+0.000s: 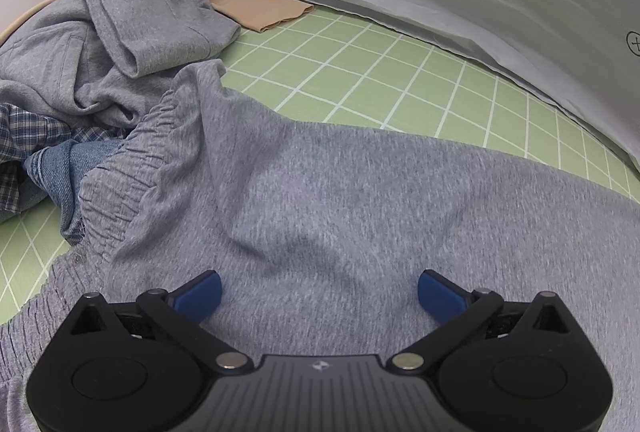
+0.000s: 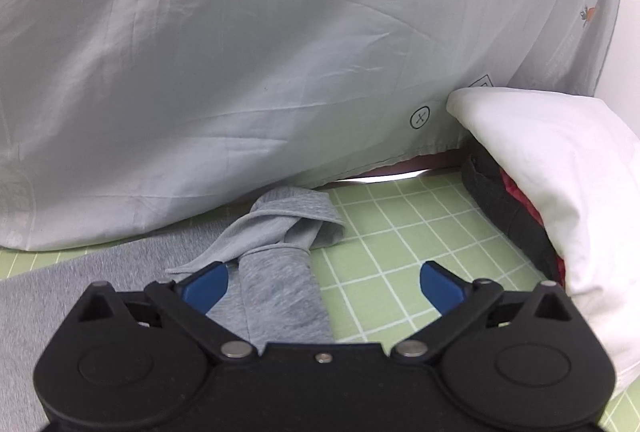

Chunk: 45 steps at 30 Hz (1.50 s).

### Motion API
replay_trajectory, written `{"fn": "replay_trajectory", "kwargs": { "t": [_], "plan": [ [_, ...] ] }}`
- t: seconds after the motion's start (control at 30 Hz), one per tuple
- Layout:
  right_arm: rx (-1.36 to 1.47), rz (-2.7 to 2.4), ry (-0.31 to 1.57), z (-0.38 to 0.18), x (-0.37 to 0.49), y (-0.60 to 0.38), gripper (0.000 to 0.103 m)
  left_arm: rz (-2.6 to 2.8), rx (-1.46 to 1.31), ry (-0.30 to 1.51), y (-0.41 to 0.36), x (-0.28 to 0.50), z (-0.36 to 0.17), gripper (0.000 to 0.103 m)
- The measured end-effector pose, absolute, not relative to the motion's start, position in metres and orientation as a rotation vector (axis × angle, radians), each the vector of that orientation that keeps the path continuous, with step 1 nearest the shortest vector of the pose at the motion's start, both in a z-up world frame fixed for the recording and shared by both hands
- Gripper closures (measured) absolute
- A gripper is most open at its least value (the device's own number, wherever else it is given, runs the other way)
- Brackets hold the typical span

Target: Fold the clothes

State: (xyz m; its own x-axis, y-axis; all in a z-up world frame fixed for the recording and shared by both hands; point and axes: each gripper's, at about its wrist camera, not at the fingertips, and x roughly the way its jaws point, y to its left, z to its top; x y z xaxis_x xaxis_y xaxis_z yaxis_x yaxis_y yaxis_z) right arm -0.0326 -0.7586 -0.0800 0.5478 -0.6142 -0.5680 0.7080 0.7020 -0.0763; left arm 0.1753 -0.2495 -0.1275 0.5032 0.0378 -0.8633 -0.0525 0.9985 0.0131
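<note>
Left gripper [image 1: 319, 296]: wide open, holding nothing. It points down at the gray sweatpants [image 1: 340, 192], and both blue pads hang over the flat gray cloth.
Right gripper [image 2: 323, 286]: wide open too, holding nothing. The twisted pant leg [image 2: 280, 288] runs up between the pads, closer to the left one.
Step now: I think the pants are being spread flat, before any fold.
Next move: the leg end [image 2: 304, 216] at 12 o'clock is bunched and twisted, so it likely needs a pinch and a pull to straighten it.
Waistband [image 1: 132, 168]: at 10 o'clock from the left gripper, crinkly and stretchy.
Clothes pile [image 1: 100, 64]: farther out at 10 o'clock, still messy.
Green grid mat [image 1: 400, 80]: under it all, bare at 1 o'clock.
</note>
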Motion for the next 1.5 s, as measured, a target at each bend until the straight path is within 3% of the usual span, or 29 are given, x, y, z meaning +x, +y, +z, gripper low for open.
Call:
{"fn": "replay_trajectory", "kwargs": {
  "t": [0.2,0.27,0.33,0.67,0.8,0.97,1.13,1.2,1.3,1.37,1.4,1.43,1.5],
  "plan": [
    [-0.034,-0.756,0.694,-0.089,0.002,-0.730,0.003,0.053,-0.015,1.032,-0.250,0.174,-0.128,0.000],
    [-0.084,-0.744,0.735,-0.095,0.013,-0.722,0.024,0.053,-0.014,1.031,-0.250,0.174,-0.128,0.000],
    [-0.088,-0.723,0.764,-0.101,0.021,-0.719,0.063,0.053,-0.014,1.030,-0.250,0.174,-0.128,0.000],
    [0.172,-0.712,0.752,-0.115,0.018,-0.743,0.067,0.046,-0.011,1.028,-0.249,0.174,-0.128,0.000],
    [0.270,-0.701,0.725,-0.116,0.010,-0.757,0.101,0.047,-0.012,1.026,-0.249,0.174,-0.128,0.000],
    [0.276,-0.687,0.681,-0.103,-0.006,-0.761,0.101,0.045,-0.011,1.028,-0.248,0.174,-0.128,0.000],
    [0.271,-0.917,0.521,-0.056,-0.061,-0.773,0.102,0.036,-0.006,1.027,-0.247,0.175,-0.128,0.000],
    [0.296,-1.035,0.552,-0.054,-0.082,-0.792,0.102,0.031,-0.004,1.026,-0.247,0.175,-0.128,0.000],
    [0.213,-1.172,0.786,-0.074,-0.087,-0.820,0.100,0.029,-0.002,1.028,-0.247,0.176,-0.128,0.000],
    [0.217,-1.158,0.768,-0.073,-0.094,-0.825,0.091,0.028,-0.002,1.031,-0.247,0.177,-0.128,0.000],
    [0.234,-1.146,0.727,-0.069,-0.097,-0.824,0.069,0.029,-0.002,1.031,-0.247,0.177,-0.128,0.000],
    [0.248,-1.133,0.688,-0.066,-0.097,-0.824,0.055,0.030,-0.003,1.031,-0.247,0.177,-0.128,0.000],
    [0.292,-1.094,0.633,-0.062,-0.092,-0.828,0.053,0.033,-0.005,1.030,-0.247,0.177,-0.128,0.000]
  ]
}}
